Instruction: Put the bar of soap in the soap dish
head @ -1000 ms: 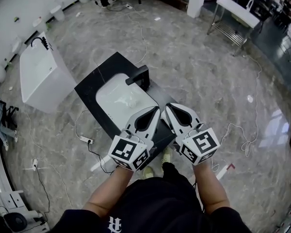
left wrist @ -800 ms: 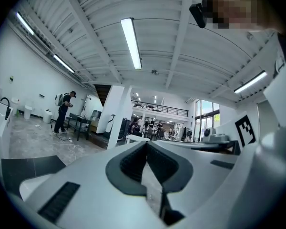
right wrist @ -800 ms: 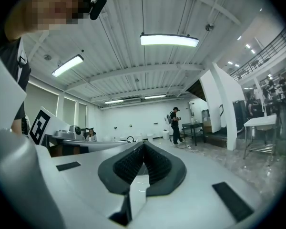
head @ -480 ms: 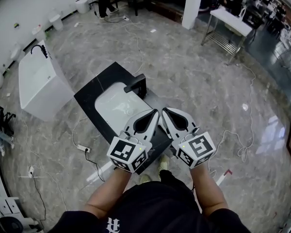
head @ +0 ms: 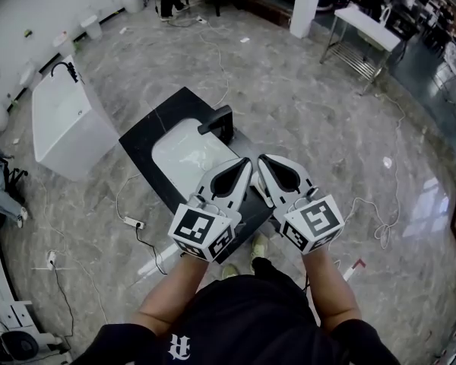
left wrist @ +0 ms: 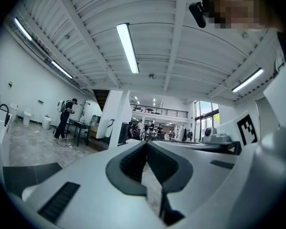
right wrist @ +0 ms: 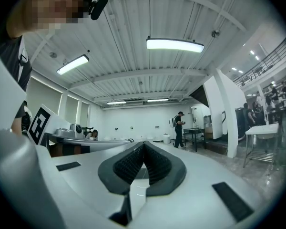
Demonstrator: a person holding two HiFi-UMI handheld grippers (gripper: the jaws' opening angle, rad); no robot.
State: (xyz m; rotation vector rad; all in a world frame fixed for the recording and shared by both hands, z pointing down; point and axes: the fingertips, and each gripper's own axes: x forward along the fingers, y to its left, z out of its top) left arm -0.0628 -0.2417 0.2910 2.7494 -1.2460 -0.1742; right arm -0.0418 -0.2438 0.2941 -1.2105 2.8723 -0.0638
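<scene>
In the head view a black counter (head: pixel 153 125) holds a white sink basin (head: pixel 175 158) with a black faucet (head: pixel 216 120). A small pale shape (head: pixel 204 155) lies in the basin; I cannot tell whether it is the soap. No soap dish can be made out. My left gripper (head: pixel 247 161) and right gripper (head: pixel 262 159) hang side by side over the counter's near edge, pointing level. Both are shut with nothing between the pads. The left gripper view shows the left gripper (left wrist: pixel 146 145) shut in front of the hall. The right gripper view shows the same for the right gripper (right wrist: pixel 143 145).
A white freestanding tub (head: pixel 64 120) stands left of the counter. Cables and a power strip (head: pixel 133 221) lie on the marble floor. A metal table (head: pixel 372 25) and a white pillar (head: pixel 305 2) stand at the back. A person (right wrist: pixel 178 128) stands at a far table.
Both grippers have lifted slightly together over the counter's near edge. Their jaws stay shut and nothing was picked up.
</scene>
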